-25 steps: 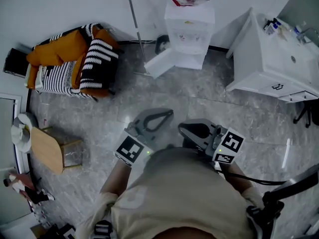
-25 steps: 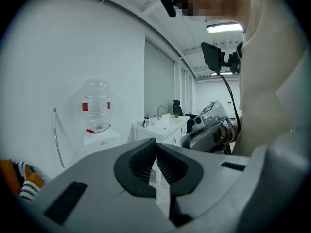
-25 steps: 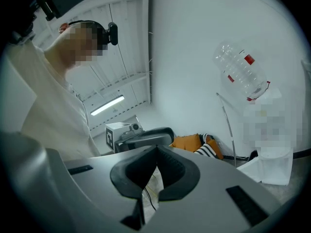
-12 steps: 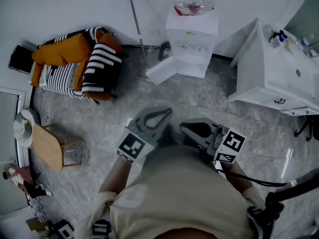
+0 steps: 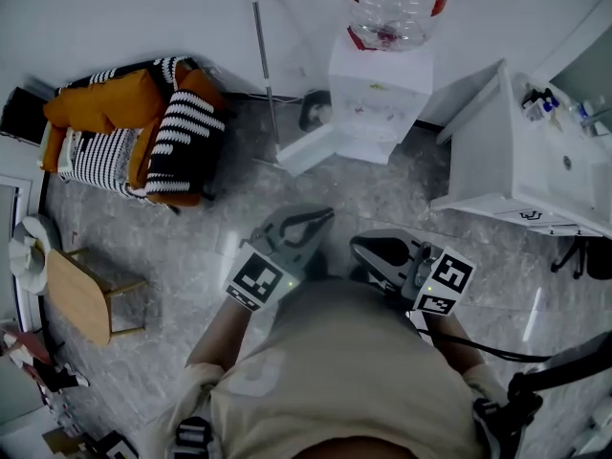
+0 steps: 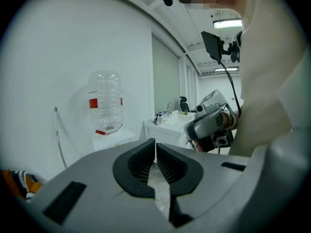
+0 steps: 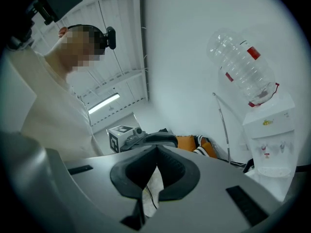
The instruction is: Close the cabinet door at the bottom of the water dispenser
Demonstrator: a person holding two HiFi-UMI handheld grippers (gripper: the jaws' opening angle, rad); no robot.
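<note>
Left gripper [image 5: 322,218]: my jaws are pressed together with nothing between them. It hangs over bare floor in front of my chest, nose toward 12 o'clock.
Right gripper [image 5: 358,246]: jaws likewise closed tip to tip and empty. It rides just beside the left one, at its 3 o'clock, and the two do not touch.
Water dispenser [image 5: 381,84]: white, against the back wall between 12 and 1 o'clock of my grippers and well apart from both. A clear bottle [image 5: 394,3] with a red band stands neck-down on top.
Cabinet door [image 5: 308,149]: open, at the foot of the dispenser. It is swung out to the dispenser's left, so its free edge lies near 12 o'clock of my left gripper. Neither gripper touches it.
Floor [image 5: 421,208]: grey marbled tile. An open lane runs from my grippers straight up to the door.
Sink cabinet [image 5: 516,151]: white, at 2 o'clock. Its near edge slants toward the dispenser and bounds the lane on the right.
Metal pole [image 5: 265,55]: thin and upright by the wall at 11 o'clock. Its foot stands near the door's free edge.
Armchair [image 5: 143,127]: orange with striped cushions, at 10 o'clock, apart from the door and bounding the lane on the left.
Side table [image 5: 76,295]: wooden, at 9 o'clock, well apart from my left gripper.
</note>
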